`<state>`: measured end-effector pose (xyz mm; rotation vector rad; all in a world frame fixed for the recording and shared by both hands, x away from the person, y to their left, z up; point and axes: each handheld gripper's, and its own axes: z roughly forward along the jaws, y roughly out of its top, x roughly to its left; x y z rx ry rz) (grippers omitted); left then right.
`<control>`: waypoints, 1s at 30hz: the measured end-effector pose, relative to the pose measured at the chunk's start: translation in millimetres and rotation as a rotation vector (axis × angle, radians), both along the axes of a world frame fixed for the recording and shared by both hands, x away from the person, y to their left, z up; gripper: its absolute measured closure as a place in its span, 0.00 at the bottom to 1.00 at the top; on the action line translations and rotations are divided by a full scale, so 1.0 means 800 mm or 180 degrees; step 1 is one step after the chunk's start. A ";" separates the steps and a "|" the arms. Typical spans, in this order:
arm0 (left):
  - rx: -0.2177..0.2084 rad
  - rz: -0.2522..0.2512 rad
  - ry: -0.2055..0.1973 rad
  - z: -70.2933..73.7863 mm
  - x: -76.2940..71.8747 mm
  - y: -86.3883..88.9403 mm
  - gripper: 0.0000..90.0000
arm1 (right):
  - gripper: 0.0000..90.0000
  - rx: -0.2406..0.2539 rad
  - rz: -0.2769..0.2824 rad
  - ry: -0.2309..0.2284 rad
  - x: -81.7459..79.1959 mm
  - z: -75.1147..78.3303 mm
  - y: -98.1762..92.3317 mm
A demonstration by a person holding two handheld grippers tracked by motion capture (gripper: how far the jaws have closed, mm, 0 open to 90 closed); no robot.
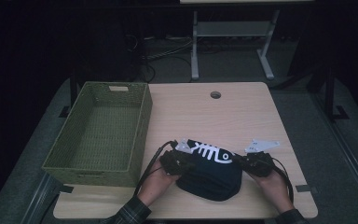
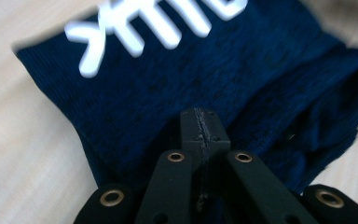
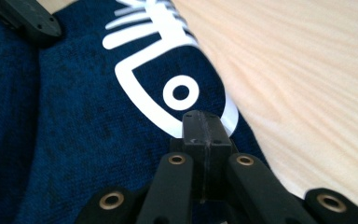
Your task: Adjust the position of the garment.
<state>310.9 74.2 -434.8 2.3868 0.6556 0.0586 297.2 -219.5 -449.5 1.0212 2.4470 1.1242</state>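
Folded garment [image 1: 209, 175] near table [image 1: 242, 107] front edge.

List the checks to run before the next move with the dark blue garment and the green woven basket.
1. Left gripper shut on the dark blue knitted garment with a white fish-bone print: ok.
2. Right gripper shut on its printed edge: ok.
3. Green woven basket empty, open side up: ok.
4. Garment folded compactly enough: cannot tell.
5. Light wooden table bare between garment and basket: ok.
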 end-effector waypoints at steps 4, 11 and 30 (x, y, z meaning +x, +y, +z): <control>0.0184 0.0072 -0.0147 -0.007 0.011 0.001 1.00 | 1.00 -0.0059 0.0022 0.0074 -0.002 -0.005 0.004; 0.0249 0.0213 -0.0244 -0.009 0.028 0.005 1.00 | 1.00 -0.0067 0.0122 0.0183 -0.013 -0.008 0.011; -0.0174 0.0352 -0.0133 0.016 0.039 0.017 0.62 | 0.64 0.0072 -0.0175 -0.0096 -0.043 0.008 -0.021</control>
